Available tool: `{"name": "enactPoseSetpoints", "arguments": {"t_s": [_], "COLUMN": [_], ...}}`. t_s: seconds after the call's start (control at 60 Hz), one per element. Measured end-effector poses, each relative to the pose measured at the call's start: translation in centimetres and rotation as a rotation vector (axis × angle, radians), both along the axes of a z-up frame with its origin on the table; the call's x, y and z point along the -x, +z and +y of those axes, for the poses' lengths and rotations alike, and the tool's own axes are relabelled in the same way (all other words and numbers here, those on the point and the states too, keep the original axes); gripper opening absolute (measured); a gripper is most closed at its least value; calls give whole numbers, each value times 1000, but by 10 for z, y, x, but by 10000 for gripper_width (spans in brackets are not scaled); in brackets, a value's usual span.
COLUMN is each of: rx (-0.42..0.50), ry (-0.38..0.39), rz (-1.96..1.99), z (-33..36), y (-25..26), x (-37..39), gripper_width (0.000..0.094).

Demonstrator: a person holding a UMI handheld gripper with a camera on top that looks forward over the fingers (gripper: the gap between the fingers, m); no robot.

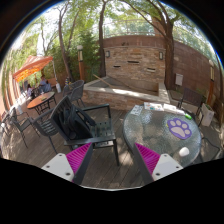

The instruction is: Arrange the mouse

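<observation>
My gripper (113, 160) is open and empty, its two magenta pads (78, 158) spread wide over the wooden deck floor. Ahead and to the right stands a round glass table (150, 135). On it lies a purple mouse pad (179, 127) with a white paw print. A small white rounded object (183, 152), which looks like the mouse, rests on the glass near the table's front edge, just this side of the pad. Both are beyond my right finger and well apart from it.
A black metal chair (80, 122) stands just ahead of my left finger. More dark chairs and tables (40, 102) stand further left, with an orange umbrella (35, 66). A brick wall (135, 62) and trees close the back. Another chair (208, 115) stands behind the glass table.
</observation>
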State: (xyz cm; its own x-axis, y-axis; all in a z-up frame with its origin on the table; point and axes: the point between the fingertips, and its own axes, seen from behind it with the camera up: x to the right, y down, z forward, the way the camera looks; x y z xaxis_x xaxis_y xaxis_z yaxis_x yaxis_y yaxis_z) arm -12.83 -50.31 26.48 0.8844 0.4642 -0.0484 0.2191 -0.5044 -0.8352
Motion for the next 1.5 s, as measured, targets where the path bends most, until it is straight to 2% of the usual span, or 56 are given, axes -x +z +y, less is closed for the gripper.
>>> {"name": "enactPoseSetpoints", "arguments": {"t_s": [0.133,0.267,0.433,0.583,0.733,0.967,1.233,1.317,1.417,1.5], "rx": [43,84,144,89,40,123,129,127,123,124], "ry": [-31,-62,-182,-317,-403,-433,-404,-396,-415,-415], "rz": [-19,-49,-95,-157,-155,-56,-24,-44,-111,-111], "z": [-7,-3,19,75,146,224,287,303,312,312], "y": [-14,-64,-134,-176,-214,-268,-274,-277,-284,-283], "x": [-15,-62,-159,-267,-336,-367,-367,-363,-369,-365], "gripper_width": [837,836,838,851,845,845,839,761,513,475]}}
